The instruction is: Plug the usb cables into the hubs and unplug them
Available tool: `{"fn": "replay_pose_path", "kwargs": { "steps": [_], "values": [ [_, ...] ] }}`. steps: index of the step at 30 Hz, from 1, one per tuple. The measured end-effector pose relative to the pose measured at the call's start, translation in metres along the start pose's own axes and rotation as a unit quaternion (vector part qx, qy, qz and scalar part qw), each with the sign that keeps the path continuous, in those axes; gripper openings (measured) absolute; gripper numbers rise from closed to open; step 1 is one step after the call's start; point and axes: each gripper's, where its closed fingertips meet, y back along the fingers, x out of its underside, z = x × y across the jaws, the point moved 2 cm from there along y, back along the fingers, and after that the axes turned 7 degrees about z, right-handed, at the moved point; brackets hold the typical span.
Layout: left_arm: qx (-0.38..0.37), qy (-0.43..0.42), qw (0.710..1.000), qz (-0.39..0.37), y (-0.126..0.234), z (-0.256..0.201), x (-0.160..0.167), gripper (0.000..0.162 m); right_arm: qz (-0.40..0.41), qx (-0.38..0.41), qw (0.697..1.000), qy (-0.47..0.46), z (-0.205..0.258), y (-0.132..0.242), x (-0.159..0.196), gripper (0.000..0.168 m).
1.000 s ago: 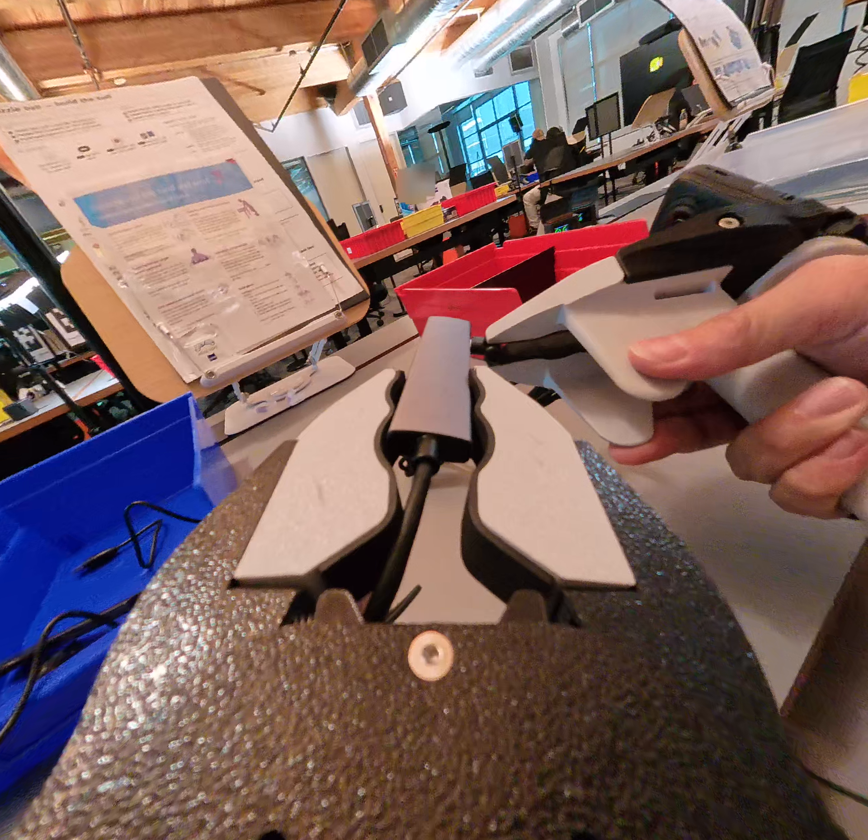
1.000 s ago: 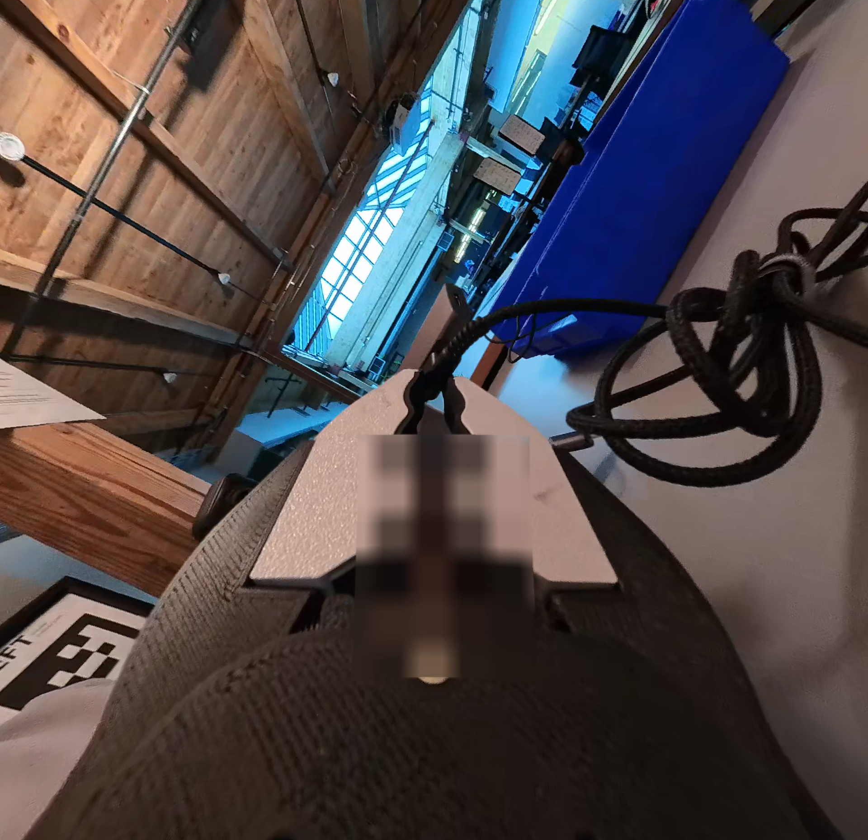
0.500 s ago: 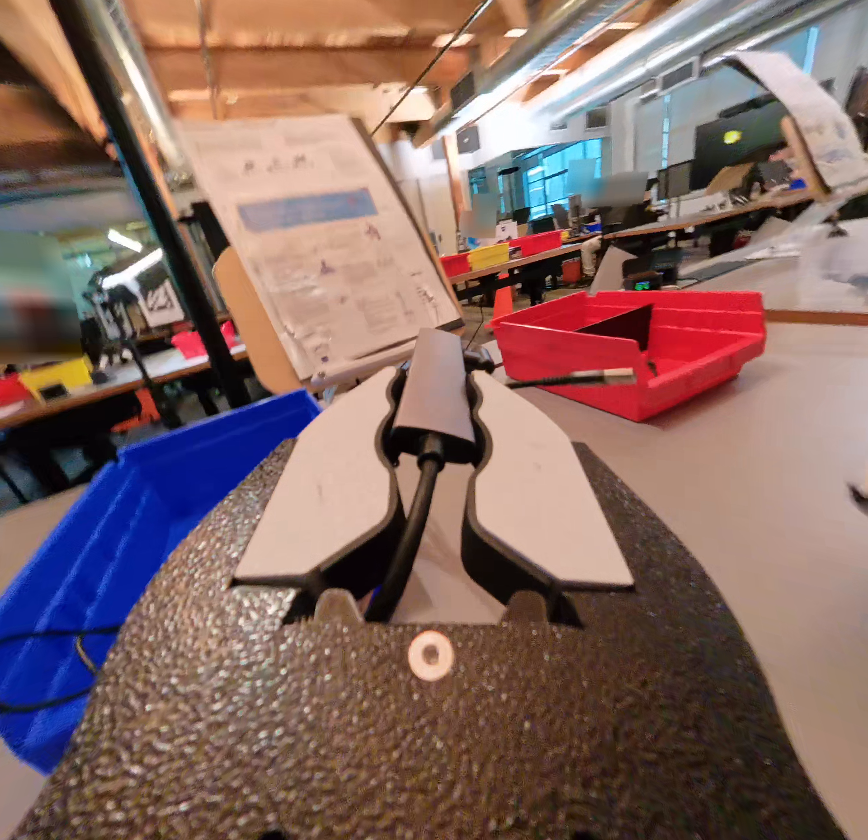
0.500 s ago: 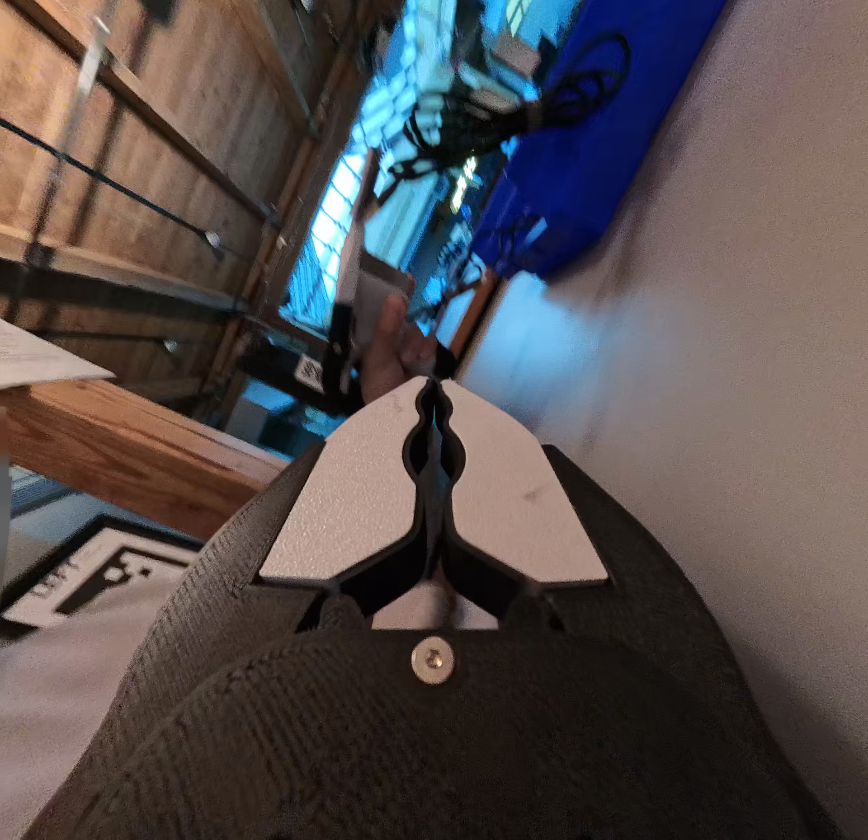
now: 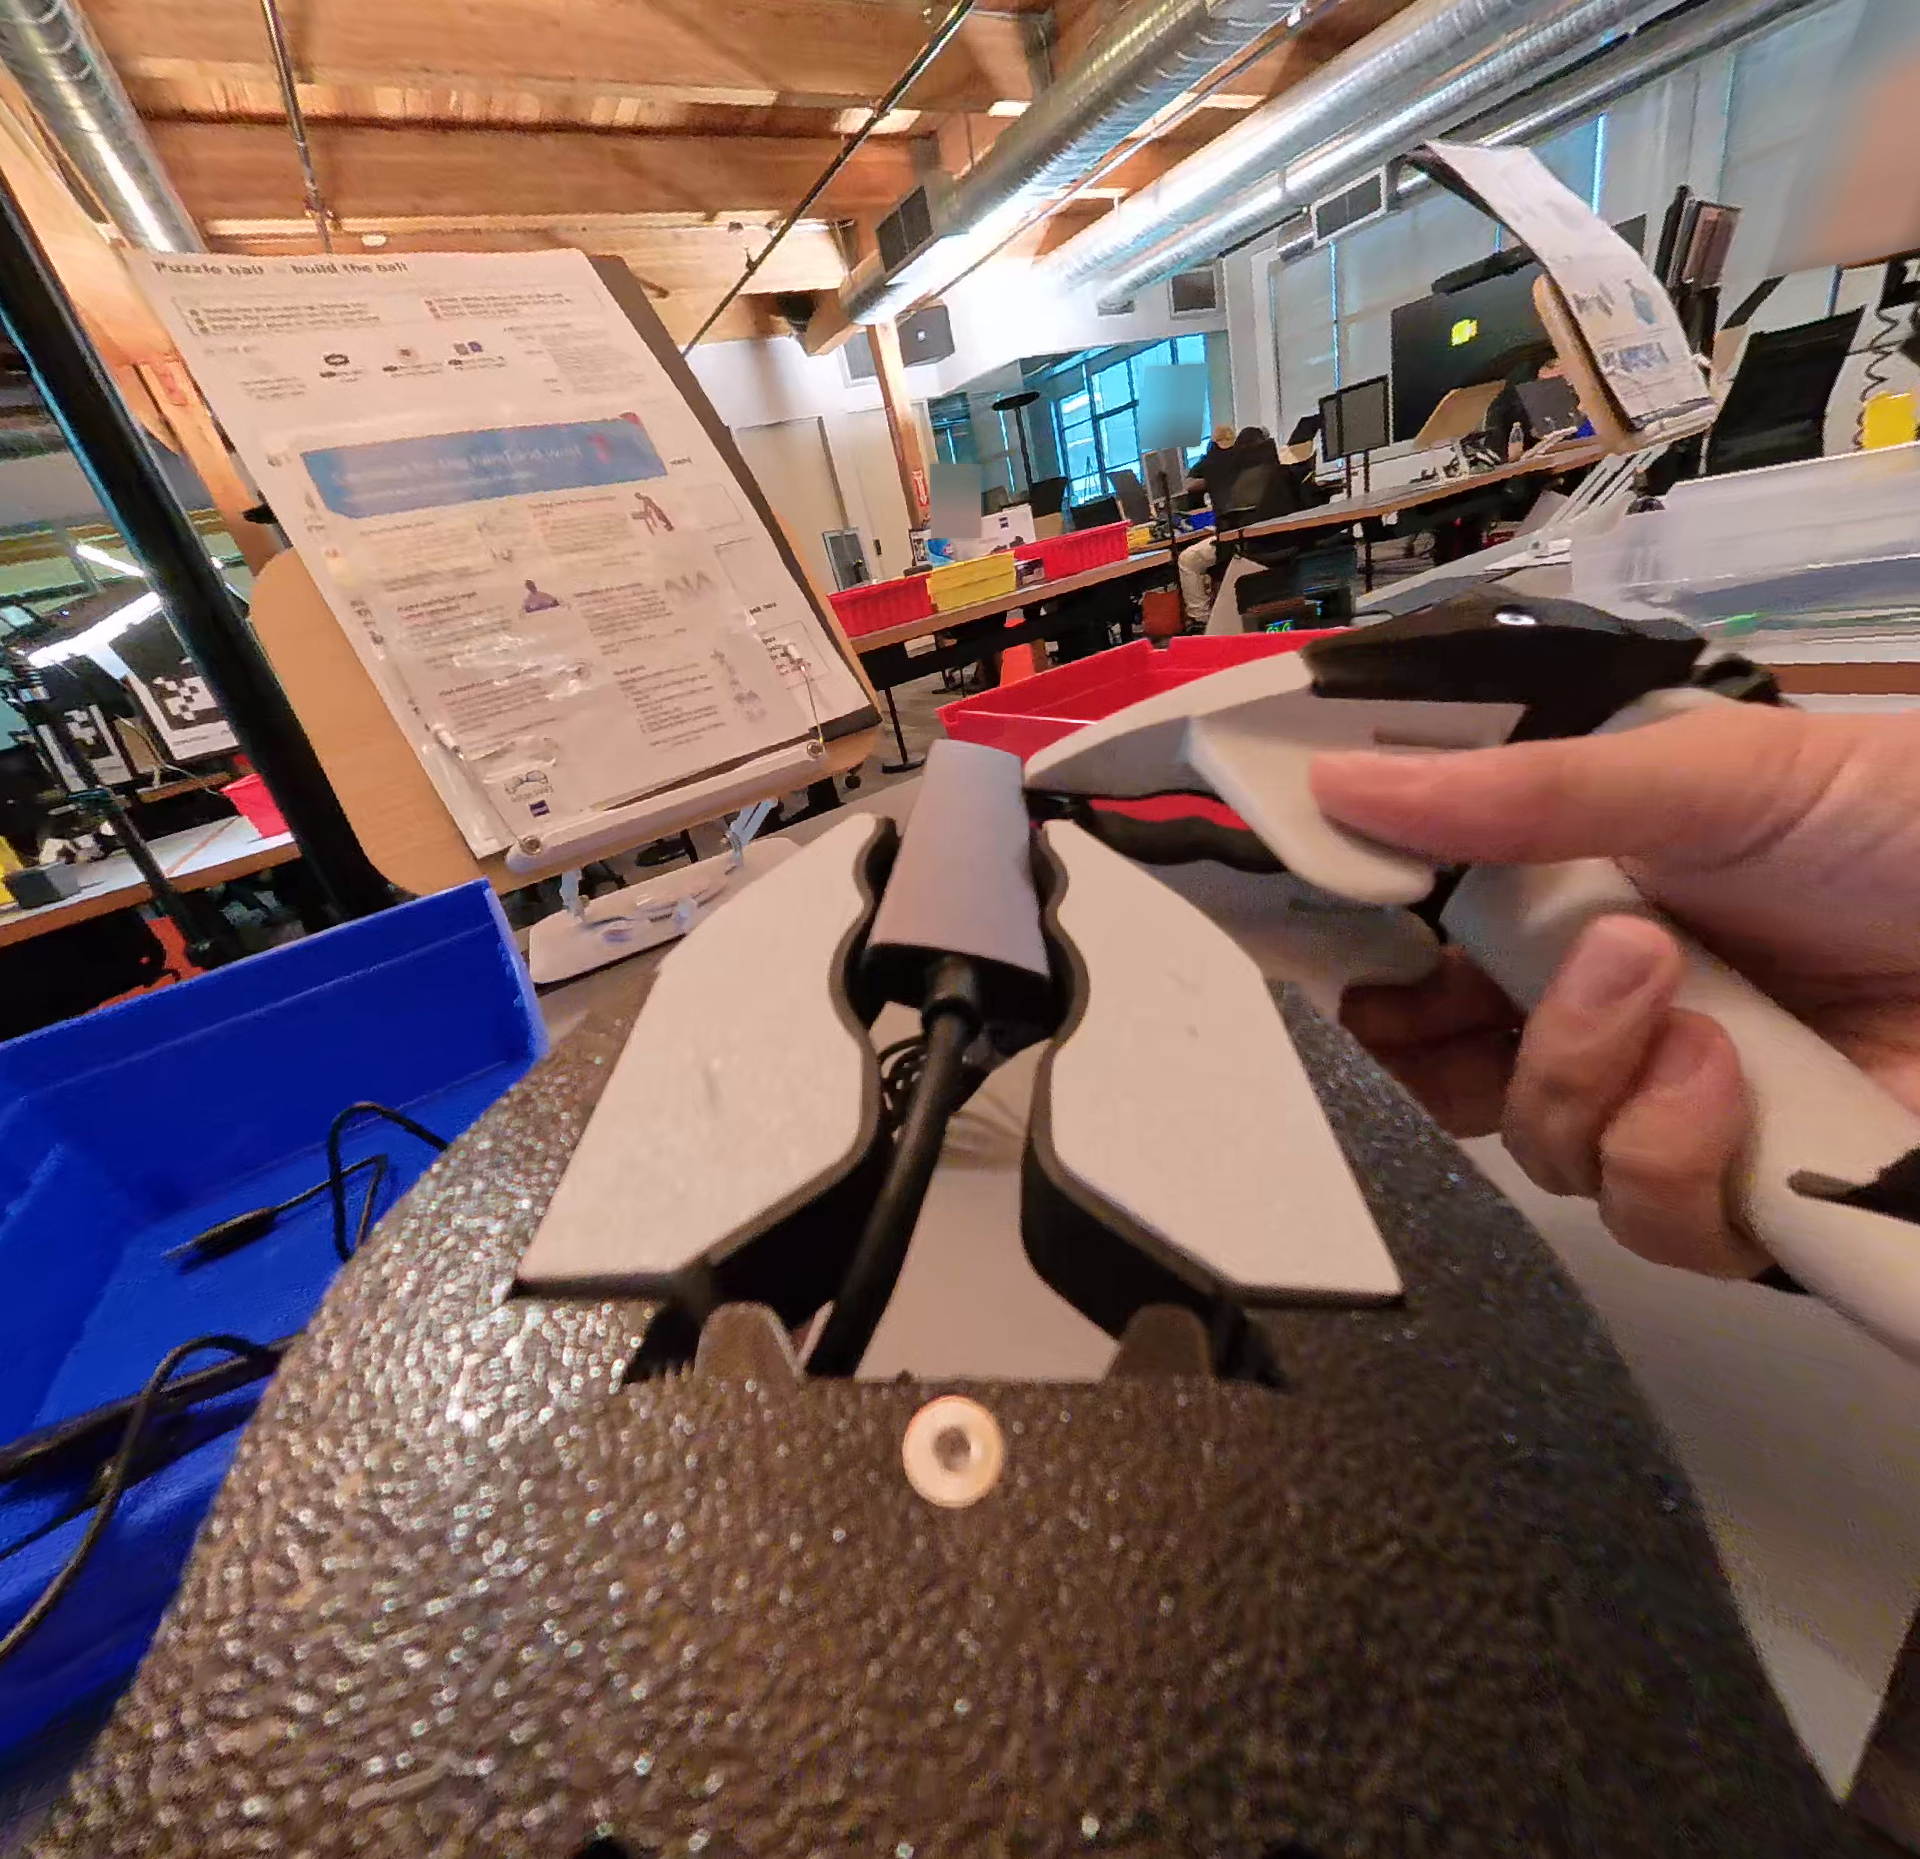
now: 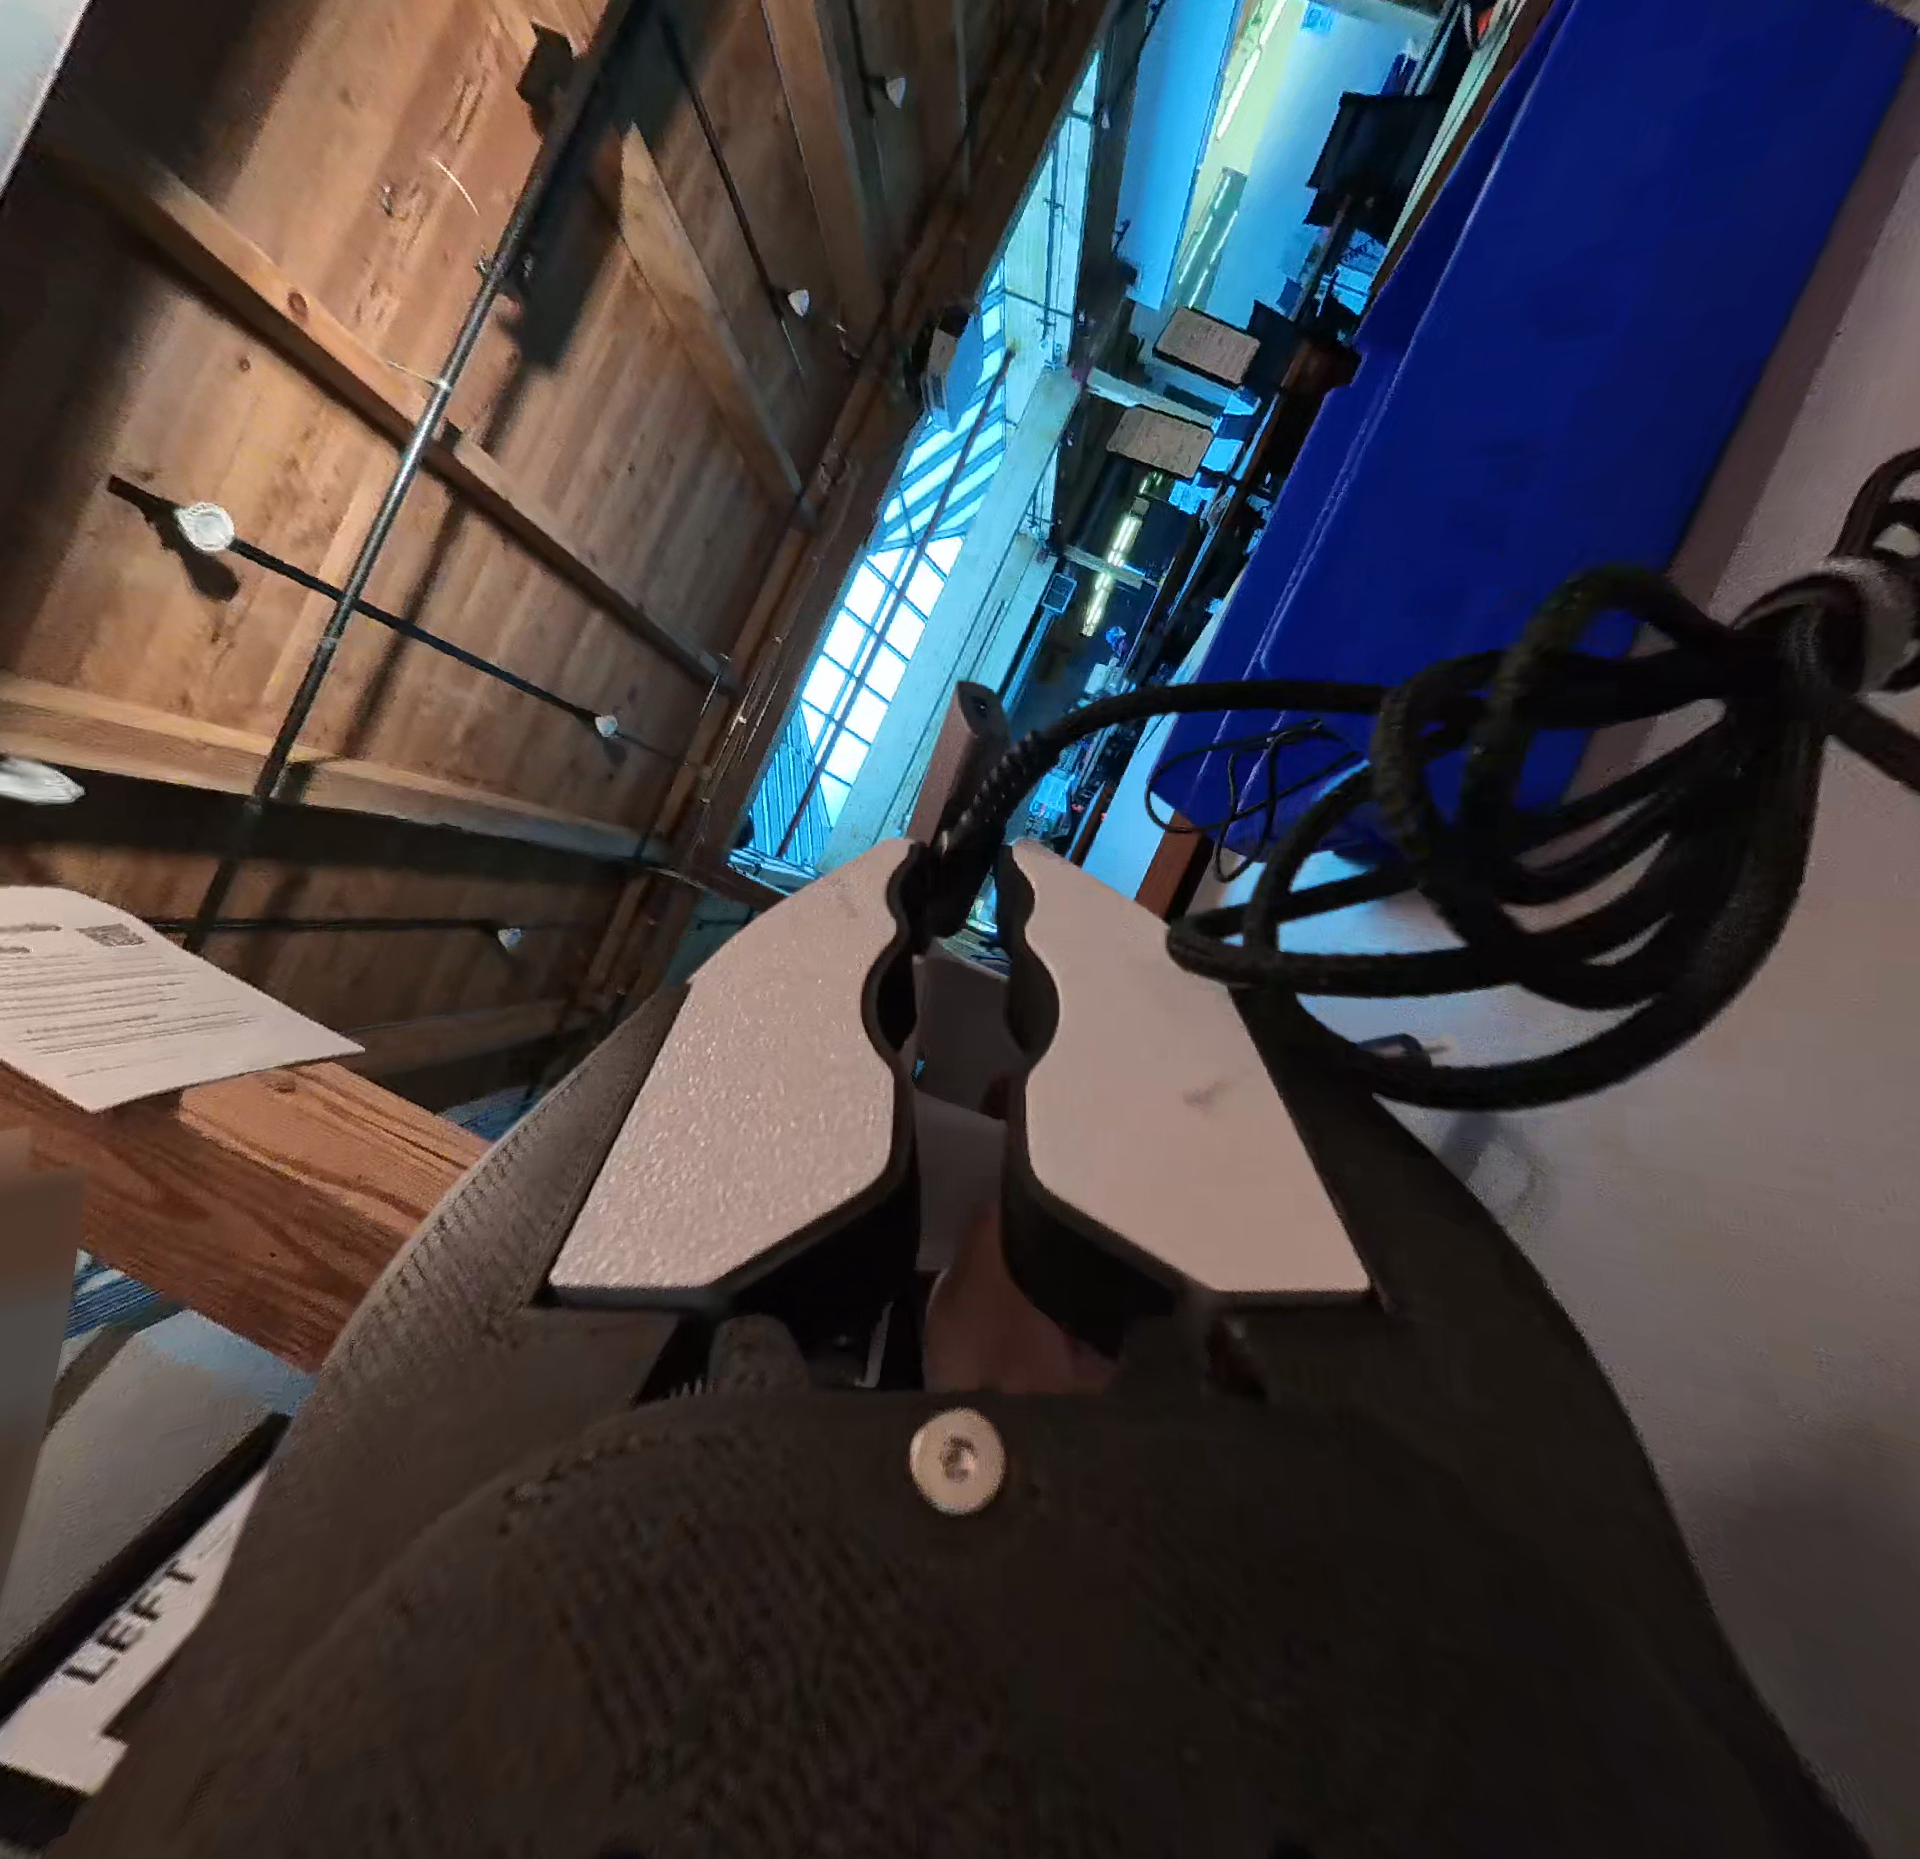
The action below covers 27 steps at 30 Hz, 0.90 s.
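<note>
My left gripper [image 5: 961, 833] is shut on a slim grey USB hub [image 5: 966, 884], held up above the table; the hub's own black lead runs back between the fingers. My right gripper [image 5: 1060, 770], held by a hand, comes in from the right with its tips against the hub's right side. In the right wrist view the right gripper [image 6: 961, 864] is shut on a black braided USB cable [image 6: 1003, 770] right at the hub [image 6: 961, 739]. The rest of the cable hangs in a coil [image 6: 1662, 874]. The plug and port are hidden.
A blue bin [image 5: 260, 1082] with thin black cables stands at the left, also in the right wrist view [image 6: 1558, 355]. A red bin [image 5: 1049, 708] sits behind the hub. A document stand [image 5: 499, 562] is at the back left. Grey table [image 5: 1714, 1446] lies below. Only a small space, under 4 cm, lies between the two pairs of fingers.
Half a second ago the right gripper was away from the hub, shut on nothing. It has come back to the hub's right side and now holds the braided cable there.
</note>
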Motion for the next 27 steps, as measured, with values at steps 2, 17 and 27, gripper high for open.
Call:
{"fn": "replay_pose_path", "kwargs": {
  "steps": [2, 17, 27],
  "values": [
    [0.002, 0.009, 1.0, 0.005, -0.002, 0.001, 0.004, 0.025, -0.014, -0.004, 1.0, -0.018, -0.003, 0.0, -0.001, 0.011],
    [-0.003, 0.094, 0.995, 0.037, 0.001, 0.01, 0.023, 0.026, -0.008, 0.026, 0.999, 0.019, -0.017, -0.005, 0.008, 0.011],
    [0.0, 0.096, 0.995, 0.037, -0.01, -0.007, 0.016, 0.025, 0.058, 0.027, 0.995, 0.083, -0.014, 0.012, -0.007, 0.011]
  ]
}}
